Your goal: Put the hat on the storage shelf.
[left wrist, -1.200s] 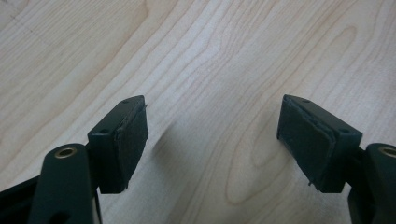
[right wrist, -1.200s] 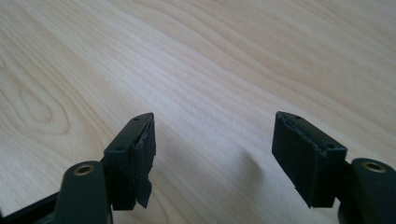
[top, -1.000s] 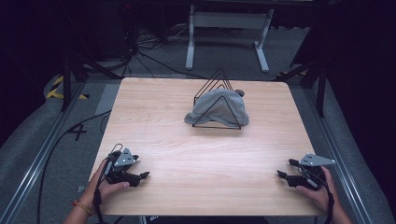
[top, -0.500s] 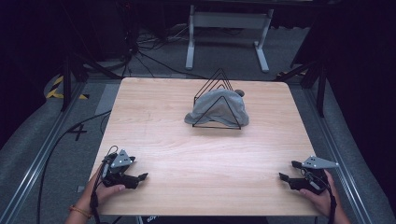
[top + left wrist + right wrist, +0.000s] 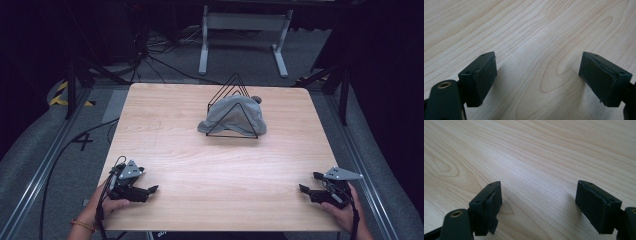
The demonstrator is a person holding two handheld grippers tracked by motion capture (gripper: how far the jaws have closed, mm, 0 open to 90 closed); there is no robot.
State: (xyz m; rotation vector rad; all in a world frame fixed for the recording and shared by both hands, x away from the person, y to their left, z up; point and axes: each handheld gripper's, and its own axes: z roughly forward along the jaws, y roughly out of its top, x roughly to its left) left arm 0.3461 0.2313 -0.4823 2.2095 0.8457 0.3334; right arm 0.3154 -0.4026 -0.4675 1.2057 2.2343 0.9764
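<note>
Right tool (image 5: 537, 206), jaws wide apart over bare wooden table (image 5: 549, 152)

A single dark numeral "4" (image 5: 83, 141) marked on the grey floor (image 5: 60, 165), seen in the high view at about nine o'clock from the tabletop (image 5: 220, 165), just beside its left edge, no other text or label legible

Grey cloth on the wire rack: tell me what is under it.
The grey cloth drapes over the black wire rack, whose triangular loops show through. Bare table surrounds it; anything beneath the cloth is hidden.
</note>
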